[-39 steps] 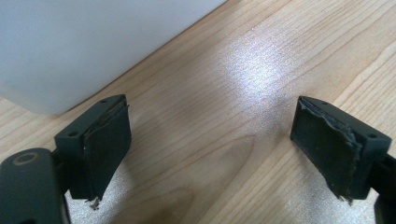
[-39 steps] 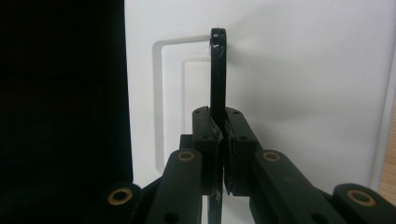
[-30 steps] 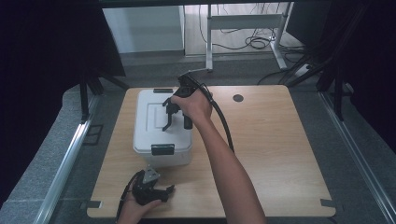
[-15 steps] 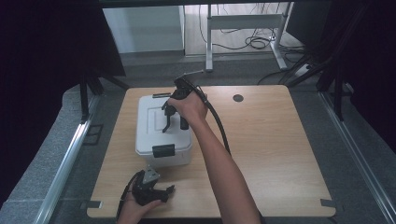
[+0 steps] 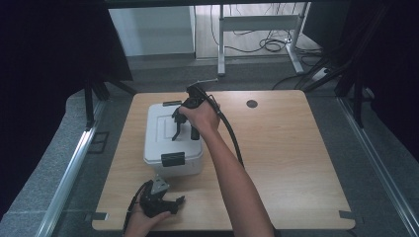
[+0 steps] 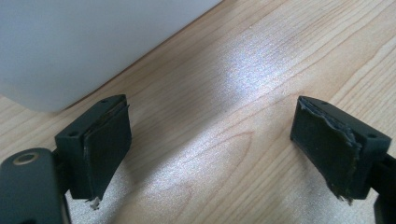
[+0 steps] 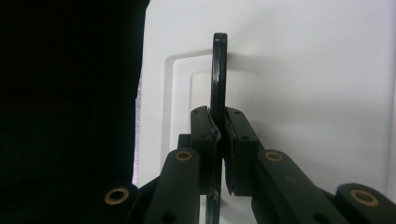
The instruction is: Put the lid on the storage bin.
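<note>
A white lidded box [image 5: 163,148] stands on the left half of the wooden table [image 5: 296,163]. Its black carrying handle [image 7: 219,70] stands upright over the lid [image 7: 303,93]. My right gripper [image 7: 220,140] points down from above, and both pads are pinched on the handle. Its jaws have just been easing open a trace, with the handle still between them. In the high view the right gripper [image 5: 184,131] sits over the lid's middle. My left gripper [image 5: 170,201] rests near the table's front edge, just in front of the box [image 6: 70,42]. The left gripper [image 6: 210,140] is open with bare wood between its pads.
Black latches sit on the box's front [image 5: 172,159] and back [image 5: 171,103]. A round dark cable port [image 5: 252,103] lies at the back of the table. The right gripper's cable [image 5: 232,138] trails over the tabletop. Dark curtains and a metal rail flank the table.
The right hand and its gripper have sunk slightly toward the lid, still on the handle. The left gripper has stayed in place.
</note>
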### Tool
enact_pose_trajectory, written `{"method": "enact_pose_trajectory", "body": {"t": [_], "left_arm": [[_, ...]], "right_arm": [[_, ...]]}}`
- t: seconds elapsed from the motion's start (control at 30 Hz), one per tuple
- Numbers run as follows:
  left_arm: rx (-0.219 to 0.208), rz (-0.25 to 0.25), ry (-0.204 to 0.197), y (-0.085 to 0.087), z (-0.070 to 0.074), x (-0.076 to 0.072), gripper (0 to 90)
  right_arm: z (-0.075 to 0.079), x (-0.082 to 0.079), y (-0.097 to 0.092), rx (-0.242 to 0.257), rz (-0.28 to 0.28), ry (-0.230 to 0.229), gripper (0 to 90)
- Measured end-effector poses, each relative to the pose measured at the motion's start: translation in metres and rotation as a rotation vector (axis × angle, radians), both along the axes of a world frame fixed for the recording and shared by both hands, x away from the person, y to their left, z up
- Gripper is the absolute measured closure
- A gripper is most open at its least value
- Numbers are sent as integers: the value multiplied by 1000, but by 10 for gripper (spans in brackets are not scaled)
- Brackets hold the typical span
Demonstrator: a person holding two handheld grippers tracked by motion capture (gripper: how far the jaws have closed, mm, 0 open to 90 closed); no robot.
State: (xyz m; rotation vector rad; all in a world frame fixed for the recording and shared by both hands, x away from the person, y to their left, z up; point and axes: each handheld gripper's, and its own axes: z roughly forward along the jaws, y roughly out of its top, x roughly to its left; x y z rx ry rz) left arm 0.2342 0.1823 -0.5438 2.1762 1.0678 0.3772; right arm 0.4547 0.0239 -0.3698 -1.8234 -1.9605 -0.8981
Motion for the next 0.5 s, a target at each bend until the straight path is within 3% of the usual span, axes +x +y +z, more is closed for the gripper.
{"method": "enact_pose_trajectory", "body": {"t": [0.1, 0.17, 0.5], "left_arm": [[0, 0, 0, 0, 0, 0, 123], [0, 0, 0, 0, 0, 0, 123], [1, -1, -1, 0, 0, 0, 122]], "right_arm": [[0, -1, 0, -1, 5, -12, 817], [0, -3, -2, -6, 27, -46, 744], [10, -12, -29, 65, 24, -175, 550]]}}
